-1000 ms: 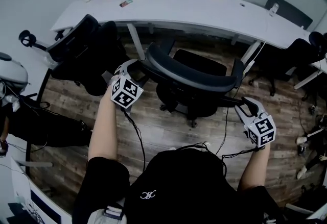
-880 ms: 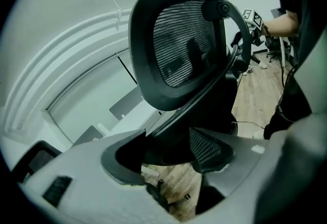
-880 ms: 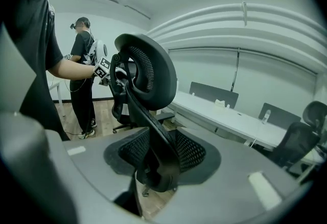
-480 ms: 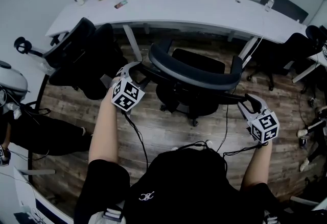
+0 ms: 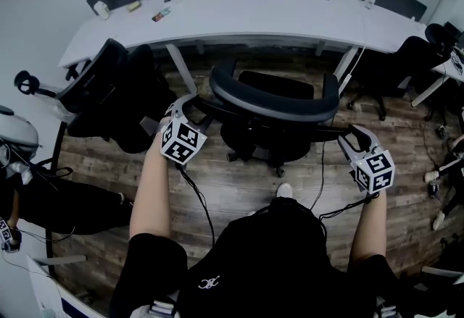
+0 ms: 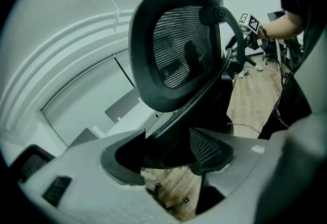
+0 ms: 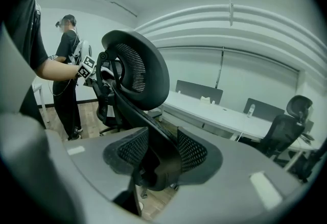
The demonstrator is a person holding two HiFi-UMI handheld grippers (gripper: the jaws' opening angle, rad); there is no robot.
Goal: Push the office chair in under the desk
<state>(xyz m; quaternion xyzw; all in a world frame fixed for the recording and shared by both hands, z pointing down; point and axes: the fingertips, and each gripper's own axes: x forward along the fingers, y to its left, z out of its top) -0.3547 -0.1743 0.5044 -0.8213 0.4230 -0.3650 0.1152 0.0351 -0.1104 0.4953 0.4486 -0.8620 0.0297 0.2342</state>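
The chair (image 5: 272, 95) sits a bit farther away than a second ago, closer to the long white worktop (image 5: 239, 16). A shoe (image 5: 284, 191) now shows on the wood floor (image 5: 239, 179) just behind the chair, and it was not there before. So the person has stepped in and the chair has rolled a little way.

The left gripper (image 5: 187, 102) is at the chair's left arm. Its jaws have just been closing a little. They pinch the dark arm, which fills the gap between them.

The right gripper (image 5: 352, 137) is at the chair's right arm. Its jaws have just been opening a bit wider. The arm is still between them, and it looks like it touches both sides.

The chair is in the middle, near the worktop. Its seat is still out on the floor and not under yet. I think the push has started but is not done. More rolling toward the far side is needed. The other chair (image 5: 109, 81) on the left stands close by, so the push should go straight.
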